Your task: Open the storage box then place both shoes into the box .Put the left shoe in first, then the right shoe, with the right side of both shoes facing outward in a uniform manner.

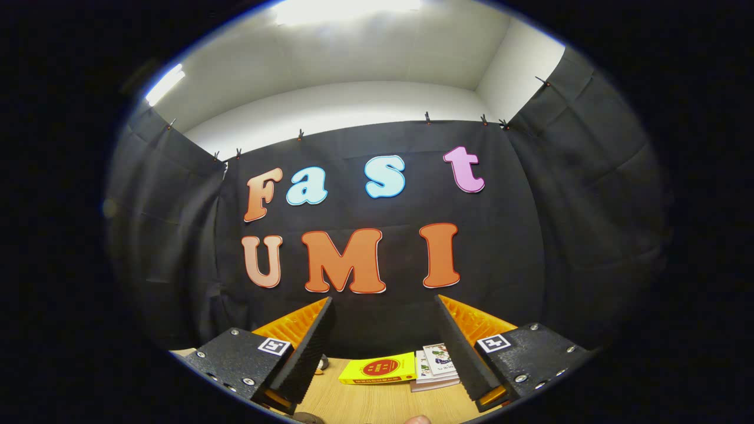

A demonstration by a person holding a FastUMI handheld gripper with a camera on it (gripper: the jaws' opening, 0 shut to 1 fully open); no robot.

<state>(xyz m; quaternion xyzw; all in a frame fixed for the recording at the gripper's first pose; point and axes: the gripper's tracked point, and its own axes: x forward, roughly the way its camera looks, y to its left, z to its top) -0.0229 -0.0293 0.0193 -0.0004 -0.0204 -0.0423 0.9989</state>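
Gripper (384,330) fingers wide apart, nothing btwn them, aimed at the black cloth wall (530,247). Below, on the wood table (365,403): yellow book (379,369) w/ a stack of booklets (437,366) just beside it. Can't tell where box or shoes are.

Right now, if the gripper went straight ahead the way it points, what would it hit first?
The gripper, fingers open on nothing, points high, at the booth's black cloth wall. That looks like the first contact. The yellow box and the stack of booklets on the wooden table lie lower, though depth is unclear.
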